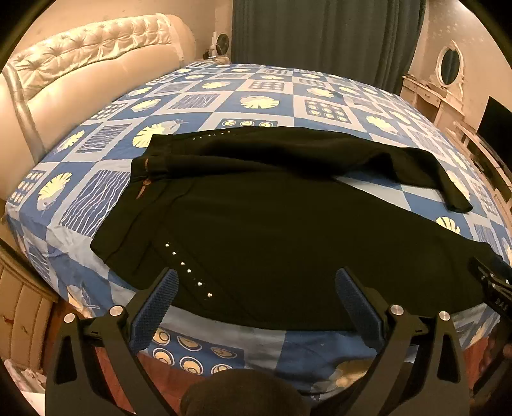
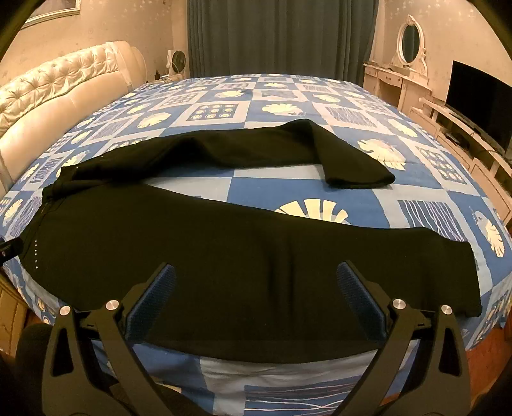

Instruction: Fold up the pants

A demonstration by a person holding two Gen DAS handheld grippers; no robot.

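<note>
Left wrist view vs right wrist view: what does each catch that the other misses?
Only the left wrist view shows the waistband up close and a clear line of studs on the near leg; the right claw's edge pokes in at its right side. Only the right wrist view shows the near leg's cuff, a TV and a picture frame. Both show the black pants spread on the blue patterned bed, the far leg bent, the headboard, curtain, oval mirror, and an open claw over the near leg.
</note>
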